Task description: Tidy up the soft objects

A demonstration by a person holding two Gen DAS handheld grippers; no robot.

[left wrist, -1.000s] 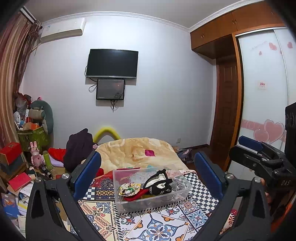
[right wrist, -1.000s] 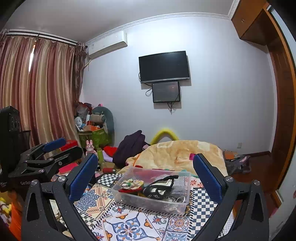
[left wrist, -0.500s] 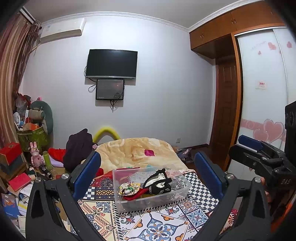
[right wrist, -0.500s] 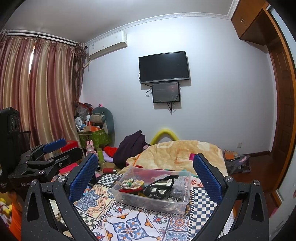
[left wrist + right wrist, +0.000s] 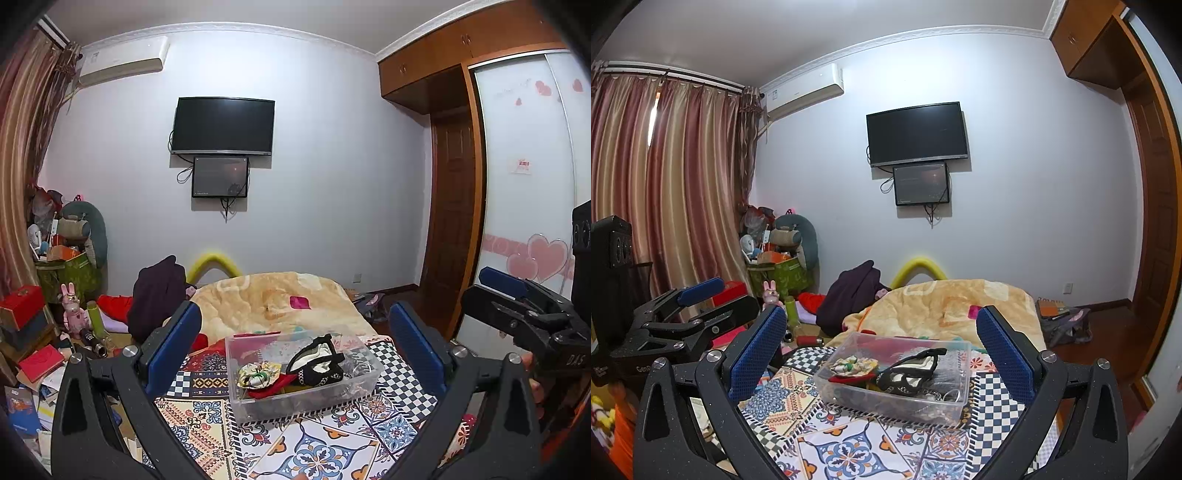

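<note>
We hold the left gripper (image 5: pixel 293 347) and right gripper (image 5: pixel 881 345) with fingers spread wide, empty. The clear plastic bin (image 5: pixel 301 400) of soft objects sits between them on the patterned cloth (image 5: pixel 317 450). We read "DAS" on the right gripper.

A clear bin (image 5: pixel 295 373) sits on the patterned cloth (image 5: pixel 317 443), blanket (image 5: pixel 273 302) behind it.

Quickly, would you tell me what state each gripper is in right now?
Left gripper: open, holding nothing.
Right gripper: open, holding nothing.
</note>
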